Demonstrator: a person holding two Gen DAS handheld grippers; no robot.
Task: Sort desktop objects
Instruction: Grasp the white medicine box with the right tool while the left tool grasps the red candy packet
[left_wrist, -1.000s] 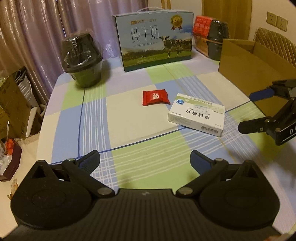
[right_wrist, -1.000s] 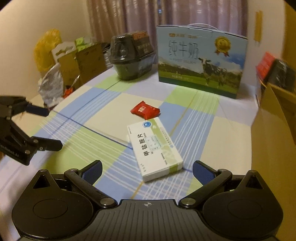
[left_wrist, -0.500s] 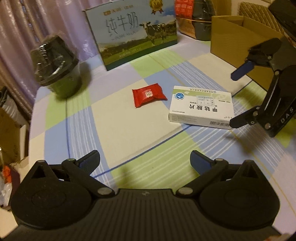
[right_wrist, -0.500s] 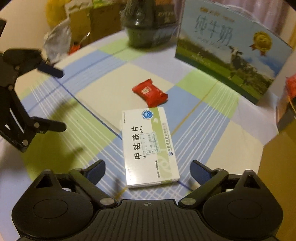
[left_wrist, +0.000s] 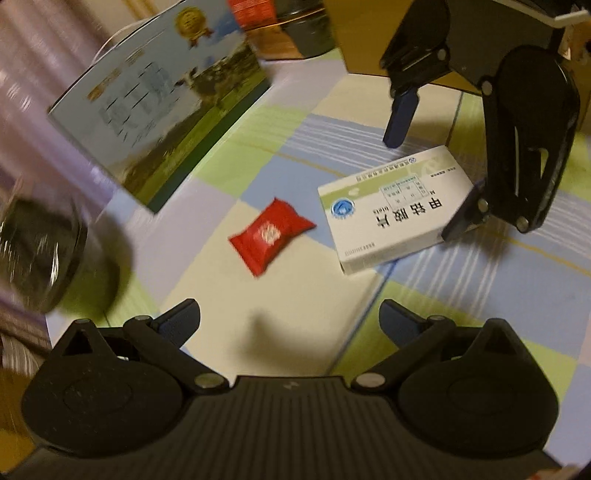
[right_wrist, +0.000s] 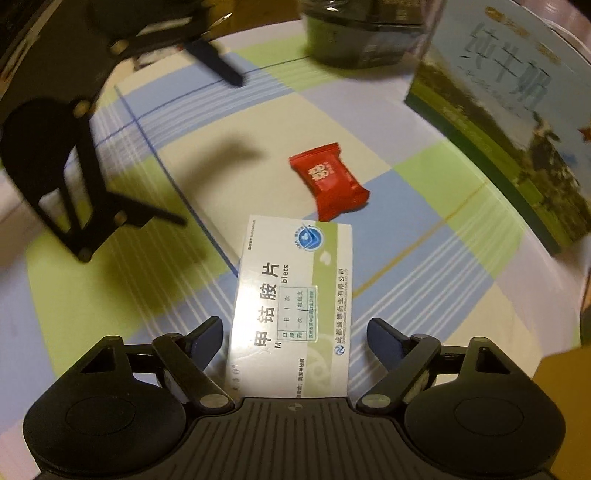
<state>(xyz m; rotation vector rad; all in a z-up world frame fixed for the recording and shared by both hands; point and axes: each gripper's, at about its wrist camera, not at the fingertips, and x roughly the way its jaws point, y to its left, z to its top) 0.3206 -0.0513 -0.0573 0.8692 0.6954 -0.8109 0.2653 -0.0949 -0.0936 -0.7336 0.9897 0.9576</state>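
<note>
1. White medicine box (right_wrist: 291, 306) flat on the checked tablecloth (right_wrist: 424, 206), lengthwise between the spread fingers of the right gripper (right_wrist: 295, 336).
2. Right gripper wide, both blue pads clear of the box sides, nothing gripped; seen from the left wrist view, one fingertip (left_wrist: 400, 118) beyond the box's far edge, the other at its near corner.
3. Red snack packet (right_wrist: 328, 181) just past the box's far end, close to touching it.
4. Left gripper (left_wrist: 290, 321) wide and empty, low over bare cloth, near the packet and to the box's left.
5. Milk carton (left_wrist: 159, 107) well beyond the box; dark lidded bowl (left_wrist: 40, 254) off to the box's far left; cardboard box (left_wrist: 369, 40) behind the box.
</note>
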